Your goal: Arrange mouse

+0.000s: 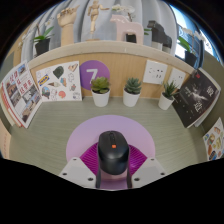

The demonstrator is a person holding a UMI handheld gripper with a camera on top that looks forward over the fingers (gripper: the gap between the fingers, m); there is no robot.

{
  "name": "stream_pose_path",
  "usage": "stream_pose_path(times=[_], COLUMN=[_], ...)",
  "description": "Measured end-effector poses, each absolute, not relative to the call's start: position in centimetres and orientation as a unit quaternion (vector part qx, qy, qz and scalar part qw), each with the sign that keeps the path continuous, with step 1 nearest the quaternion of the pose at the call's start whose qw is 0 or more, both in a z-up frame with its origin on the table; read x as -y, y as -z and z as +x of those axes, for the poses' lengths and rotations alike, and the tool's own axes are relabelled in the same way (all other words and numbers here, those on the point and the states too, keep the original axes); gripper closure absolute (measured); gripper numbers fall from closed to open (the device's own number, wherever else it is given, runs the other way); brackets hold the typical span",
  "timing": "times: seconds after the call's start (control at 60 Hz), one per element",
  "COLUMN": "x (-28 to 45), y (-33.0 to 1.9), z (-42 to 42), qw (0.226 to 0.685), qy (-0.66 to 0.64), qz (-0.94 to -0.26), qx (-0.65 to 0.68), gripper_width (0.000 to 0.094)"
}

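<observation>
The black mouse (112,152) sits between the tool (112,172) fingers on a round purple mat (88,140) on the table (60,140) — whether they clamp it I cannot tell. If the grip is loose, the smooth shell could slip sideways — off the mat's centre.

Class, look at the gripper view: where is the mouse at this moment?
The mouse lies between the gripper fingers on a round pink mat, nearer than the three potted plants.
</observation>
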State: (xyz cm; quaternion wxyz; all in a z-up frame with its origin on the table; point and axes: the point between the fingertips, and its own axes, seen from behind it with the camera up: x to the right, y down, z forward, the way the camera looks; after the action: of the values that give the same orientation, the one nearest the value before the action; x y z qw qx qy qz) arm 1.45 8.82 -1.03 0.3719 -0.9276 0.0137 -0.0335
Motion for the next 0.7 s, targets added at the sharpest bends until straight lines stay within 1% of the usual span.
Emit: stream_pose_path(times=[0.033, 0.067, 0.083, 0.1, 0.15, 0.267, 0.3, 0.35, 0.383, 0.517, 0.7], x=[-9.1, -8.9, -9.0, -9.0, -9.1, -9.1, -8.9, -8.3, -7.9, -5.4, -0.3], y=[0.7, 1.0, 1.0, 1.0, 1.0, 1.1, 1.1, 0.7, 0.1, -4.7, -13.9], z=[1.4, 1.3, 1.3, 1.4, 1.5, 1.5, 1.7, 1.7, 1.7, 1.8, 0.5], qw=[0.388, 0.389, 0.393, 0.396, 0.397, 0.388, 0.383, 0.374, 0.371, 0.385, 0.431], qy=[0.032, 0.027, 0.026, 0.026, 0.028, 0.026, 0.027, 0.029, 0.033, 0.054, 0.040], qz=[-0.921, -0.920, -0.918, -0.917, -0.917, -0.920, -0.922, -0.926, -0.927, -0.921, -0.901], qx=[-0.020, -0.030, -0.033, -0.034, -0.033, -0.047, -0.050, -0.042, -0.032, -0.014, -0.030], gripper_width=[0.0566, 0.0546, 0.0512, 0.0509, 0.0453, 0.0364, 0.0296, 0.0134, 0.0106, 0.0105, 0.0104])
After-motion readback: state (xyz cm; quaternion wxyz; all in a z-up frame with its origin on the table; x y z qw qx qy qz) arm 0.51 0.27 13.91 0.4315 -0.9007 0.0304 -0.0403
